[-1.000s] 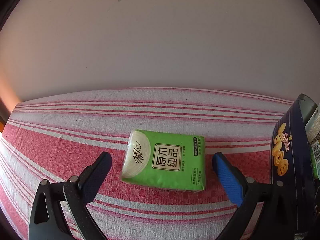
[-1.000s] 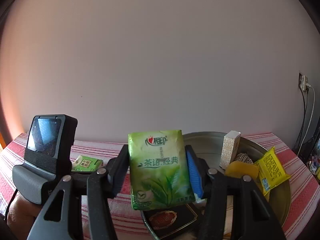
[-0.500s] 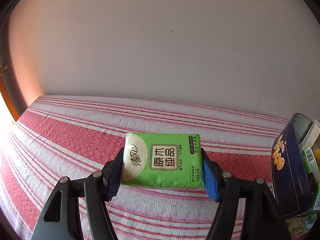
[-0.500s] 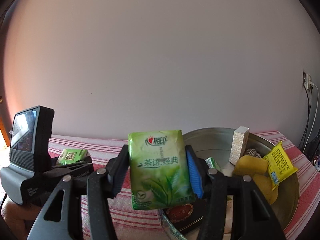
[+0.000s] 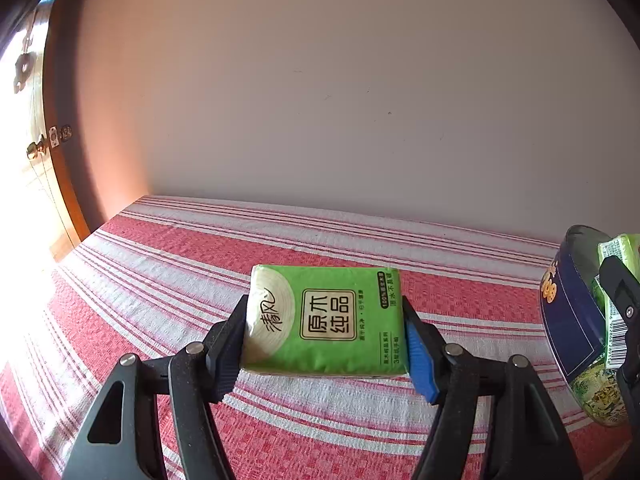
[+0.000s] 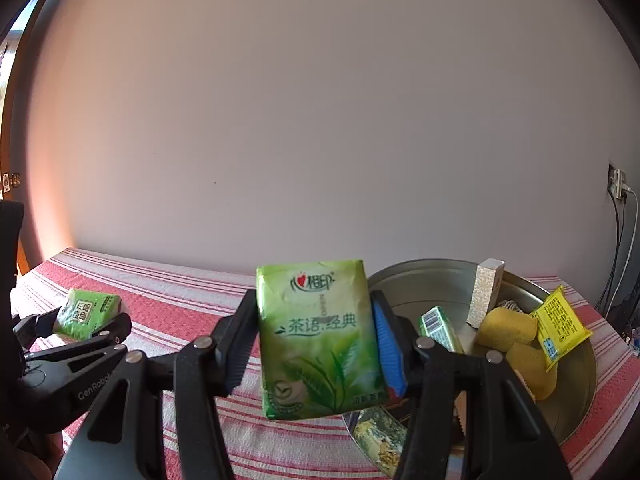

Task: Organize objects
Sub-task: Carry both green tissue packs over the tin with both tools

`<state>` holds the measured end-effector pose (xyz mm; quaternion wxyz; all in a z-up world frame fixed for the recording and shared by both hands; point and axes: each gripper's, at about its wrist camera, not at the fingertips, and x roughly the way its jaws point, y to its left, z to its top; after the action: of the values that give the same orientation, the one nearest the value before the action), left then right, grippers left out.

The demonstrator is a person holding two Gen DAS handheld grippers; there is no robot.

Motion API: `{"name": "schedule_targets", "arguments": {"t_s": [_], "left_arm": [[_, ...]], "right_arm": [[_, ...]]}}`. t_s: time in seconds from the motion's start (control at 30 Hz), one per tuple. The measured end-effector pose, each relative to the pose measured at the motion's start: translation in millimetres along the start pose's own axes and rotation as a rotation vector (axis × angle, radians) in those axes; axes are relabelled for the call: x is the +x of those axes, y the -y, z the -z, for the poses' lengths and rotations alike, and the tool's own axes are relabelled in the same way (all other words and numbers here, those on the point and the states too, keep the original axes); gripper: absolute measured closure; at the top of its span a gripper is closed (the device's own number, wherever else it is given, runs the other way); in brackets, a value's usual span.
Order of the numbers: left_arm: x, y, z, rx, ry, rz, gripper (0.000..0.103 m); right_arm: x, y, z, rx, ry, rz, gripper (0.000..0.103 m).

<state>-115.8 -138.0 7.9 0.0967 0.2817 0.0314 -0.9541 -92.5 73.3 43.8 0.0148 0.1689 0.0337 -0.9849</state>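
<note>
My left gripper [image 5: 325, 330] is shut on a bright green tissue pack [image 5: 326, 322] and holds it flat above the red-and-white striped cloth [image 5: 168, 280]. It also shows in the right wrist view, where the left gripper [image 6: 86, 322] holds the pack [image 6: 86, 312] at far left. My right gripper [image 6: 316, 340] is shut on a green tea-leaf tissue pack [image 6: 318, 336], held upright beside the round metal tin [image 6: 576, 400].
The tin, dark blue outside [image 5: 572, 320], holds a silver box [image 6: 486, 294], yellow sponges [image 6: 510, 326], a yellow packet [image 6: 560, 326] and a small green pack [image 6: 438, 326]. A wall rises behind the table. A wooden door [image 5: 60, 184] stands left. Cables [image 6: 620, 240] hang right.
My left gripper has shut on the bright green pack and lifted it off the cloth. My right gripper has kept its hold on the tea-leaf pack and shifted slightly left of the tin.
</note>
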Motion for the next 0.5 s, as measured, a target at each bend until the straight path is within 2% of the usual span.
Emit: {"name": "schedule_targets", "arguments": {"t_s": [0.23,0.5], "left_arm": [[-6,-14,1,0.011,0.030,0.001,0.033],[-32,-25,9,0.009,0.054,0.001,0.033]], "right_arm": [[-15,-2,11,0.005,0.005,0.011,0.048],[-19,1,19,-0.006,-0.003,0.011,0.048]]}}
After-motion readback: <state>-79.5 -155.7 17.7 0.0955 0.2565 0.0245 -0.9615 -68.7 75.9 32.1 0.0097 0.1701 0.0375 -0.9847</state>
